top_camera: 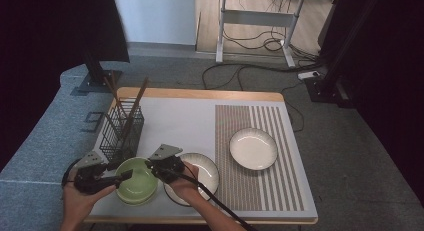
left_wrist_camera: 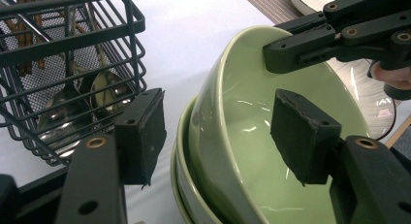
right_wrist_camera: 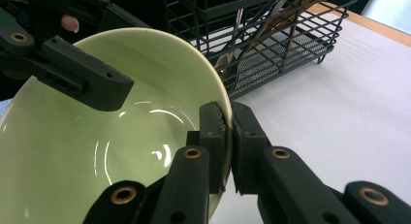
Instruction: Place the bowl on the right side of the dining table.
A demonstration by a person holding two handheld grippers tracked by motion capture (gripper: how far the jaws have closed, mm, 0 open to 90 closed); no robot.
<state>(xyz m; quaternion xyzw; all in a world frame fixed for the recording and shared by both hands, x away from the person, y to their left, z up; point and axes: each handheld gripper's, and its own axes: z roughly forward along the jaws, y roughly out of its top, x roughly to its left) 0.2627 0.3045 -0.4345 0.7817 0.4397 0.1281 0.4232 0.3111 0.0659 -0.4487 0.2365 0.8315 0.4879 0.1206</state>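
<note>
A pale green bowl (top_camera: 136,183) sits tilted on top of a second green bowl (left_wrist_camera: 180,185) at the table's front left. My right gripper (right_wrist_camera: 229,122) is shut on the top bowl's rim (right_wrist_camera: 213,83), with one pad inside and one outside; in the high view it (top_camera: 150,165) comes in from the bowl's right. My left gripper (left_wrist_camera: 218,132) stands open astride the opposite rim. Its left pad (left_wrist_camera: 140,136) is outside the bowl (left_wrist_camera: 252,185), its right pad (left_wrist_camera: 300,132) hangs inside, and neither presses on it.
A black wire cutlery basket (top_camera: 121,128) with chopsticks and spoons stands just behind the bowls. A speckled plate (top_camera: 205,168) lies right of them, under my right hand. A white plate (top_camera: 253,148) rests on the striped mat (top_camera: 280,191). The table's front edge is close.
</note>
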